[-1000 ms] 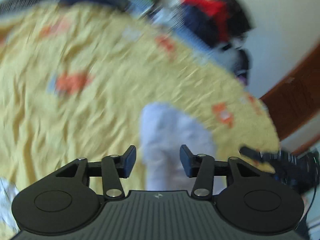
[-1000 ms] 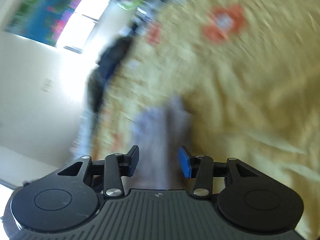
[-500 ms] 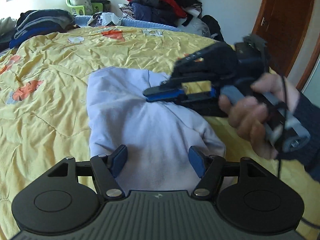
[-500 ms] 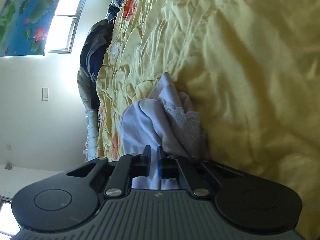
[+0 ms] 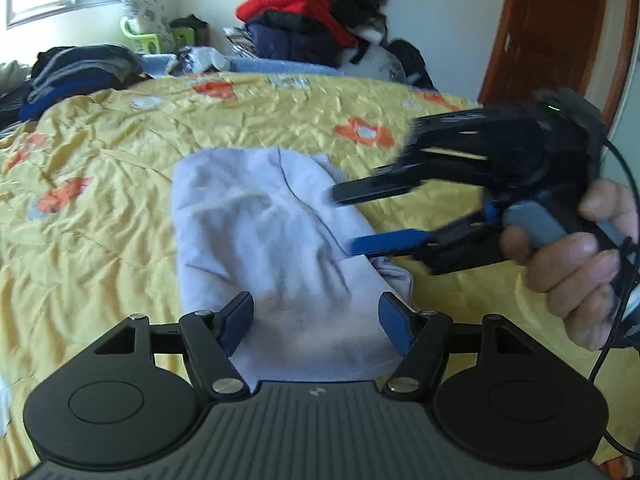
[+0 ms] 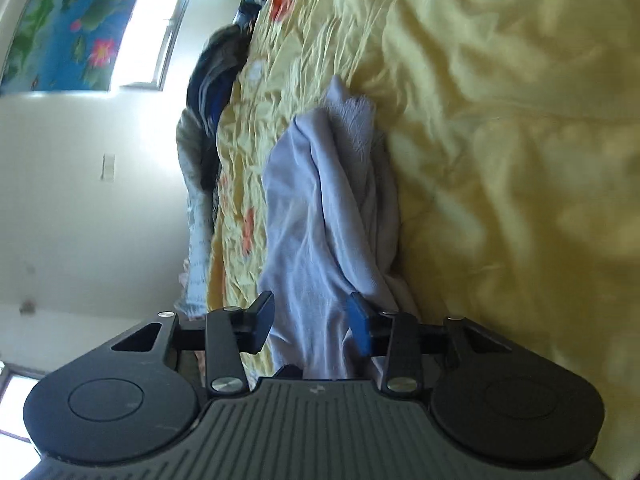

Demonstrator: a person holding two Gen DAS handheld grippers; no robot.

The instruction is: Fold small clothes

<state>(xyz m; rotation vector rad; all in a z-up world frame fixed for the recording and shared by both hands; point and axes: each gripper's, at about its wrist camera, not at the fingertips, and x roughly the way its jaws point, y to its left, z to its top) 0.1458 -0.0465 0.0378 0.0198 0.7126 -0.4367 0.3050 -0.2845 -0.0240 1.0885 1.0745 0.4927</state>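
A small pale lilac garment (image 5: 260, 240) lies folded over on the yellow flowered bedspread (image 5: 100, 208). It also shows in the right wrist view (image 6: 320, 208), with a lace-edged part at its far end. My left gripper (image 5: 316, 320) is open and empty, its fingers on either side of the garment's near edge. My right gripper (image 5: 344, 218) is open, held by a hand at the garment's right side, one finger above the cloth and one near its edge. In its own view the right gripper (image 6: 310, 320) is open with cloth between the fingers.
Piles of clothes stand beyond the bed: dark ones (image 5: 80, 68) at far left, red and navy ones (image 5: 296, 20) at the back. A green basket (image 5: 148, 40) sits under the window. A wooden door (image 5: 560, 28) is at right.
My right gripper was shut on the garment's edge half a second ago and has opened, letting the cloth go. The garment has settled flatter. My left gripper has stayed open at the near edge.
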